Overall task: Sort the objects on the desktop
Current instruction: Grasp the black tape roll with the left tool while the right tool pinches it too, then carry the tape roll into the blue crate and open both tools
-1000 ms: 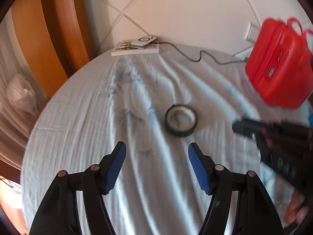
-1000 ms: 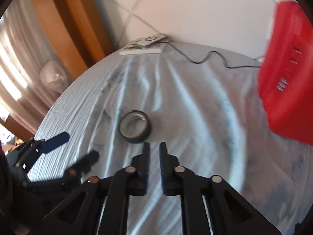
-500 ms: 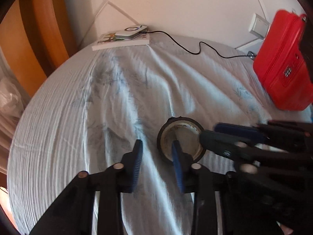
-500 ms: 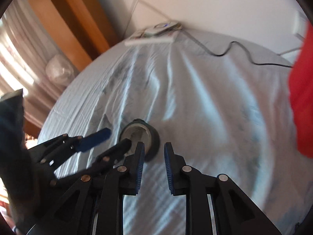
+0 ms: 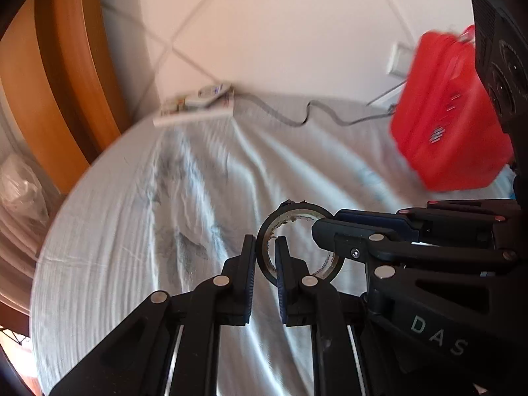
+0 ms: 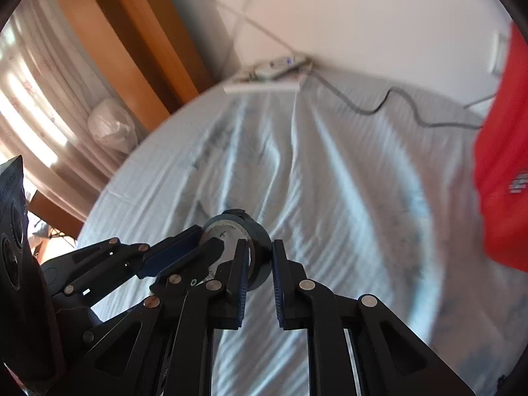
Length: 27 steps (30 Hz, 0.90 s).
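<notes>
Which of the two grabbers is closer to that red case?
Right. The right gripper, jaws closing on the tape roll, grips the wall nearer the red case. The left gripper pinches the roll's opposite wall, farther from the case.

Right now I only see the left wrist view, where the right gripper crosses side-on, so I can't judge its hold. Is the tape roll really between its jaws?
Observer: Yes. In the right wrist view the right gripper straddles the tape roll, one finger inside the ring and one outside, with the jaws closing on its wall.
Operator: Where does my left gripper sit from there?
Observer: The left gripper reaches the rim just to the left, close beside the right one.
Operator: Is the roll lying flat?
Observer: No, it looks tipped up, its open face turned toward the left gripper.
</notes>
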Each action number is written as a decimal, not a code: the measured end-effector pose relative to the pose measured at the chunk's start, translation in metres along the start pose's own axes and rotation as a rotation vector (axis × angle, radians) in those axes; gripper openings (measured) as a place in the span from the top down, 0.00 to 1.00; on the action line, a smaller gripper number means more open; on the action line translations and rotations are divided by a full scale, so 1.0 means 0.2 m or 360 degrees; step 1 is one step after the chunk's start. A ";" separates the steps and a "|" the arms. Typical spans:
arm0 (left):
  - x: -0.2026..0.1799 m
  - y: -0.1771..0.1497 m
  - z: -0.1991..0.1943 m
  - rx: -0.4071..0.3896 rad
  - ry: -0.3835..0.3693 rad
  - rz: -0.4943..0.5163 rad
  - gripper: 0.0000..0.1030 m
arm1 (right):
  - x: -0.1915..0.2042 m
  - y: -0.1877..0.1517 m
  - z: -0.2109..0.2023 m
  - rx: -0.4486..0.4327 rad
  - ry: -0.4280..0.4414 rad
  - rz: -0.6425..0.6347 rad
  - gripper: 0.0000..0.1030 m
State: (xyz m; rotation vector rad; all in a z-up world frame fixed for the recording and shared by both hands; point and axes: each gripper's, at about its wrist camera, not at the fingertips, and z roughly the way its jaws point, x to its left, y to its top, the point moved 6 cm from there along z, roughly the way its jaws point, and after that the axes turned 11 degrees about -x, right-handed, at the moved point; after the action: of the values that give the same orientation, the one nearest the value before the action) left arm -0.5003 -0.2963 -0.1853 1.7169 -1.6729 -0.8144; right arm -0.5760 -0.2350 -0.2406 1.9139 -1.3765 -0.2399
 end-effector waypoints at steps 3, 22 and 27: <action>-0.07 0.06 -0.19 -0.0078 -0.0038 0.0010 0.89 | 0.04 0.03 -0.23 -0.0088 -0.0031 -0.0026 0.87; -1.36 0.36 -1.27 -0.0569 -0.0568 0.0388 0.89 | -0.24 -0.15 -1.88 -0.0687 -0.0540 0.0153 0.86; -1.93 0.41 -1.50 -0.0668 -0.0815 0.0507 0.89 | -0.52 -0.29 -2.40 -0.0843 -0.0755 0.0286 0.86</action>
State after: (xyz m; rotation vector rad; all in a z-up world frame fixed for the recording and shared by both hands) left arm -0.3251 0.0889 0.0745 0.9730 -1.8585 -1.4073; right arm -0.3136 0.0863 0.0300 1.3282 -1.5760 -0.9171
